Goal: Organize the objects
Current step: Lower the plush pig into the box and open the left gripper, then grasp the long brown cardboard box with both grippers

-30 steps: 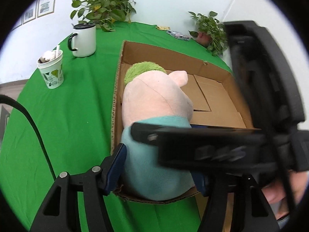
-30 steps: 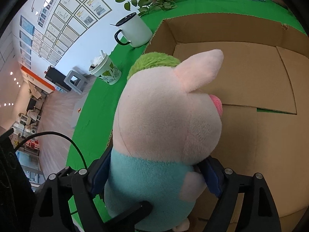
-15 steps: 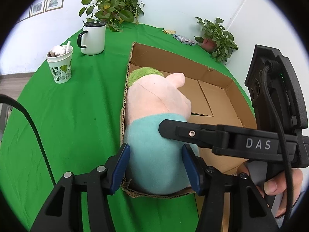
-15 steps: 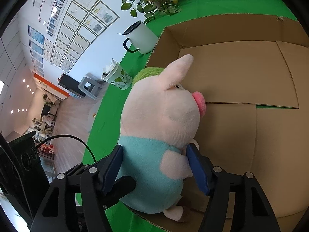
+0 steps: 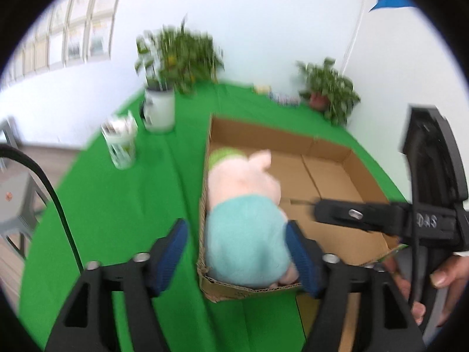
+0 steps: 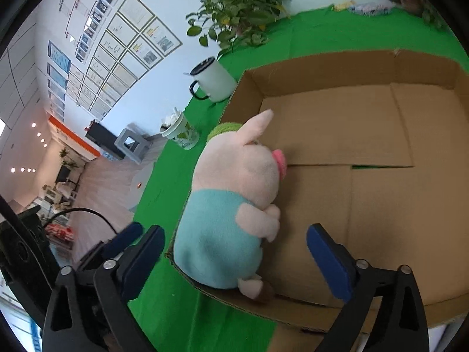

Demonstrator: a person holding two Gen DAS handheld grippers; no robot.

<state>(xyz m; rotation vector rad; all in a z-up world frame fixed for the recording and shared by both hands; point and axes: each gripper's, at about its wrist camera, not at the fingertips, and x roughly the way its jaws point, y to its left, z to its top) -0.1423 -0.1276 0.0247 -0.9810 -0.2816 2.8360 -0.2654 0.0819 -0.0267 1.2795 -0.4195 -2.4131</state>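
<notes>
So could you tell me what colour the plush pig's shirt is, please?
Light teal; the pig shows it best in the right wrist view.

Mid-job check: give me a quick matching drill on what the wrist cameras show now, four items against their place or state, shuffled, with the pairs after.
Items:
1. pink plush pig in a teal shirt
2. white enamel mug with a dark rim
3. patterned paper cup
4. right gripper

Places or states:
A. open, holding nothing
B. on the green cloth, next to the leafy potted plant
C. inside the brown cardboard box, against its left wall
D. on the green cloth, between the mug and the near edge

Pairs: 1-C, 2-B, 3-D, 4-A
</notes>
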